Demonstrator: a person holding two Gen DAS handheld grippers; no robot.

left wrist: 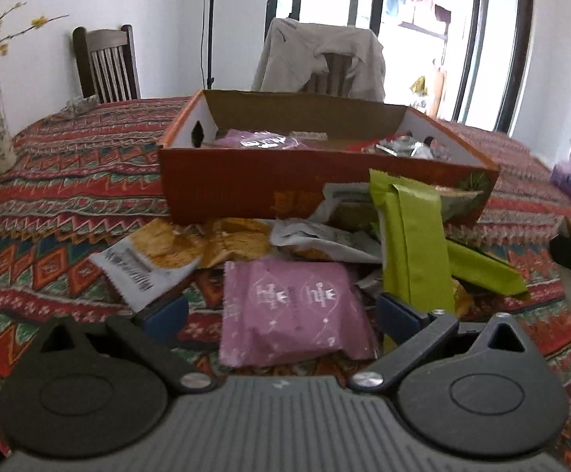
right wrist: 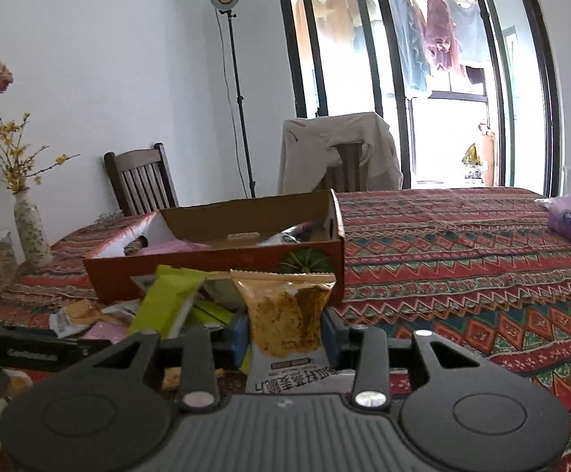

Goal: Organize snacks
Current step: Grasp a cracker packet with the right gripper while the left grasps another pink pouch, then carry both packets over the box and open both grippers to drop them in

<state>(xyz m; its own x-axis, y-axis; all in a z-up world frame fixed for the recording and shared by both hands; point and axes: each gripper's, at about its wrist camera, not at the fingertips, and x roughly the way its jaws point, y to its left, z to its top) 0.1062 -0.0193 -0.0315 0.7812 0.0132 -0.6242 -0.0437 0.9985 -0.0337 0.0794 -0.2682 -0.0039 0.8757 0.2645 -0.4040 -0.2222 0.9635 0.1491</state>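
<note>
While clamped, right gripper (right wrist: 285, 330) (cracker packet (right wrist: 285, 314))

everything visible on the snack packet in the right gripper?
The snack packet is a clear-fronted pouch showing golden, speckled crisp pieces, with an orange crimped top seal and a white lower part bearing printed characters and a barcode. It stands upright, lifted off the pile, pinched at its sides between the blue pads of the right gripper. Behind it sit the orange cardboard box and a green packet.

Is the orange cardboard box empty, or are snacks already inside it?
Not empty. The orange cardboard box is open-topped, and a pink packet and silvery wrappers lie inside.
</note>
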